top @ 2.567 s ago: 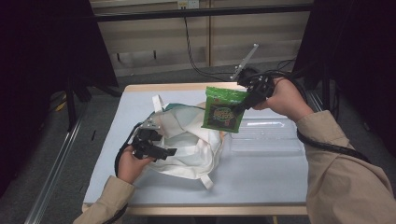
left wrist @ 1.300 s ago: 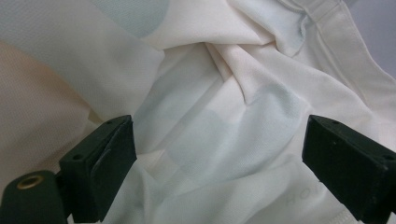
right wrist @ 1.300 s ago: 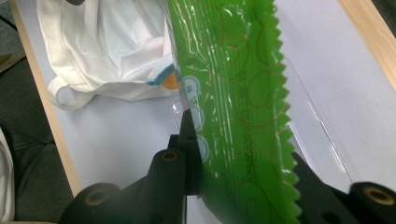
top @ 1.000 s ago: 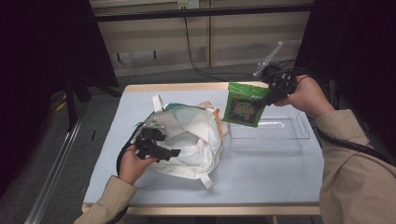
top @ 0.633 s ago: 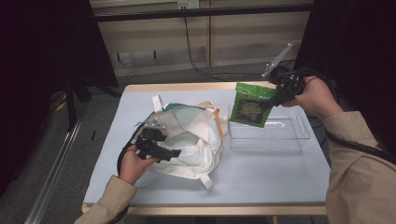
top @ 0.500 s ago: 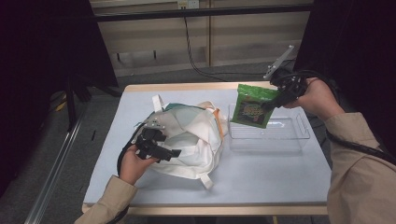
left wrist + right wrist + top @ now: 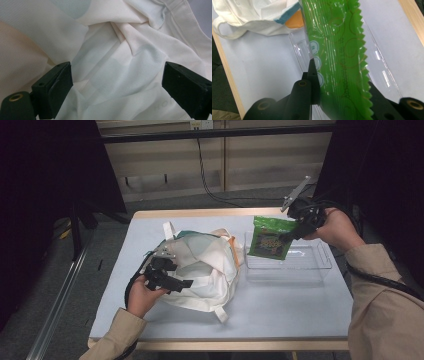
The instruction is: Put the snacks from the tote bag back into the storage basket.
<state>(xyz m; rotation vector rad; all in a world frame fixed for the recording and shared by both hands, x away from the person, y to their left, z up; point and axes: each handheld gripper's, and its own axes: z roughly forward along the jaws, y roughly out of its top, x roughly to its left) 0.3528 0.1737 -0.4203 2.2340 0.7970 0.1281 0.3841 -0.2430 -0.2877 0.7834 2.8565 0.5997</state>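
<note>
We hold the light, crinkly green foil packet by its serrated edge, right gripper clamped on it above the clear plastic tray, left gripper spread apart.

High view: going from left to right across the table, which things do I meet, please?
Left gripper → white cloth bag → green snack packet over the clear plastic tray → right gripper, gripping the packet.
</note>
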